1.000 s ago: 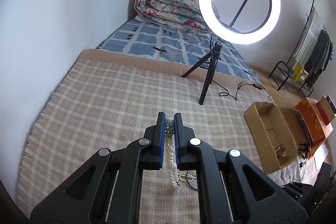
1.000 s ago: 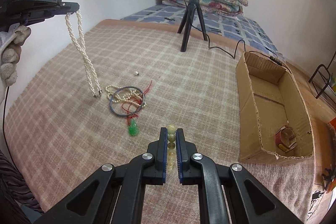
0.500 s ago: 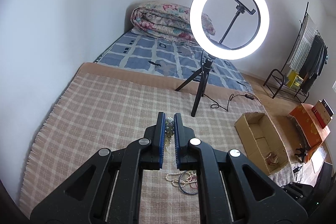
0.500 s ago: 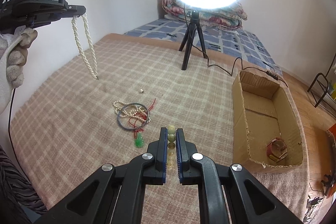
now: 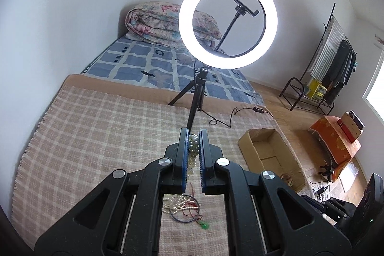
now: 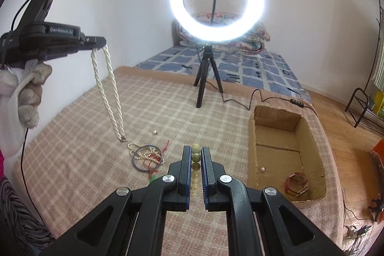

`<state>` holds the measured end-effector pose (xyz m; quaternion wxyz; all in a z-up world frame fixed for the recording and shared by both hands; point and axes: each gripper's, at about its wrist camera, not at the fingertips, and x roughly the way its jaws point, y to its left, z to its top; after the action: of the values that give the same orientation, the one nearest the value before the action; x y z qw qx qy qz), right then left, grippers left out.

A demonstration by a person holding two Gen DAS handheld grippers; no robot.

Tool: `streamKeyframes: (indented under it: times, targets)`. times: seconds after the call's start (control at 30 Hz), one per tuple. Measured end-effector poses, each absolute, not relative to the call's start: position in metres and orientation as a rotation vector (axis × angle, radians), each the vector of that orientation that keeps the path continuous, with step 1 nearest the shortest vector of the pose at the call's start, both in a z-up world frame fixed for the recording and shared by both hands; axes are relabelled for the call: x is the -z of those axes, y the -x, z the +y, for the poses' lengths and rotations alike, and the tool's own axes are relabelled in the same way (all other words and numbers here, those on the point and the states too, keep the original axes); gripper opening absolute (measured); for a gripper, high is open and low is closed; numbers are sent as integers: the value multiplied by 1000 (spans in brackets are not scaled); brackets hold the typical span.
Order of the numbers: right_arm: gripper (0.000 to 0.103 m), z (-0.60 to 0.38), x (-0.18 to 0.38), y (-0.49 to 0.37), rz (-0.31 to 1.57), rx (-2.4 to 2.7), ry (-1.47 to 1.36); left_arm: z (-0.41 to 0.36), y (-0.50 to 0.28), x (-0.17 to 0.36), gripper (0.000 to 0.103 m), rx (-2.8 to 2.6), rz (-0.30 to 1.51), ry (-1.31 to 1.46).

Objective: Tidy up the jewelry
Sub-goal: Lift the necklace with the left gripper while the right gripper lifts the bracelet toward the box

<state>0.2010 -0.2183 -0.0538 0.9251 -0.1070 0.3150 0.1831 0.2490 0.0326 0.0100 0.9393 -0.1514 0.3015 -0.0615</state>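
Note:
My left gripper (image 5: pixel 193 133) is shut on a twisted white pearl necklace (image 6: pixel 108 92). In the right wrist view that gripper (image 6: pixel 99 42) is held high at the left by a gloved hand (image 6: pixel 26 97), and the necklace hangs from it with its clasp end just above the checked blanket (image 6: pixel 84 136). My right gripper (image 6: pixel 196 150) is shut on a string of yellow-green beads (image 6: pixel 196 157), raised over the blanket's middle. Between the two grippers, a pile of jewelry (image 6: pixel 146 156) lies on the blanket: a pearl strand, a dark bangle, red cord and a green pendant (image 5: pixel 204 227).
An open cardboard box (image 6: pixel 276 120) stands at the blanket's right edge with a red bracelet (image 6: pixel 296 185) and a pearl (image 6: pixel 262 169) inside. A lit ring light on a tripod (image 6: pixel 207 78) stands at the far side, its cable trailing right. A small loose bead (image 6: pixel 155 132) lies near the pile.
Both grippers have risen, each still holding its piece. The pearl necklace's lower end has lifted off the blanket beside the pile and now hangs free.

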Motion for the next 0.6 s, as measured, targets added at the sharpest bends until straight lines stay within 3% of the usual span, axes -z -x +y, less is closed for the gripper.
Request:
streamKeyframes:
  times: [0.6]
  targets:
    - [5, -285, 31, -218, 602, -246, 138, -56, -297, -43, 6, 301, 598, 297]
